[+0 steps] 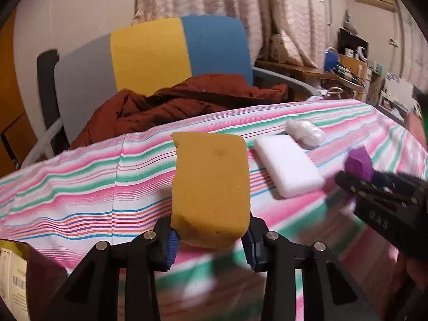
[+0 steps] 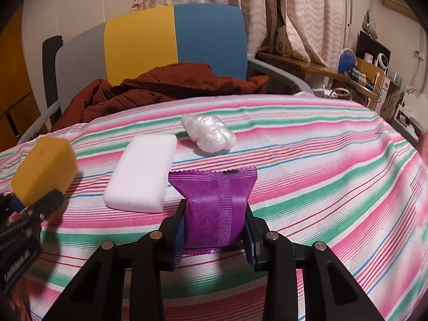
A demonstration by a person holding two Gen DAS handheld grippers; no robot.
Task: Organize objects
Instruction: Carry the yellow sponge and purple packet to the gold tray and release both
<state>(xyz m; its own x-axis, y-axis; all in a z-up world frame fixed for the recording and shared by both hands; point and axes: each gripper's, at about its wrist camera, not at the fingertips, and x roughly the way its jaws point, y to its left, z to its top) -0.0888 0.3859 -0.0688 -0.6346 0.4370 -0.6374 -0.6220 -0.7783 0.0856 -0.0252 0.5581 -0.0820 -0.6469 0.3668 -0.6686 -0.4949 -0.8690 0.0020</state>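
Between left gripper (image 1: 211, 240) jaws sits clamped yellow sponge (image 1: 211, 184); right gripper (image 2: 214, 238) clamps purple packet (image 2: 214, 203).

Striped pink-green-white tablecloth (image 2: 307, 160), bearing: flat white rectangular foam block (image 2: 141, 171) at centre, with crumpled clear plastic wrap ball (image 2: 208, 133) just beside it at 2 o'clock. Yellow rectangular sponge (image 2: 42, 168) held off the cloth at the block's 9 o'clock; purple foil sachet (image 2: 214, 208) at its 4 o'clock. Behind the cloth, at 12 o'clock: grey-yellow-blue upholstered chair (image 2: 174, 42), rust-brown padded jacket (image 2: 149, 91) on its seat.
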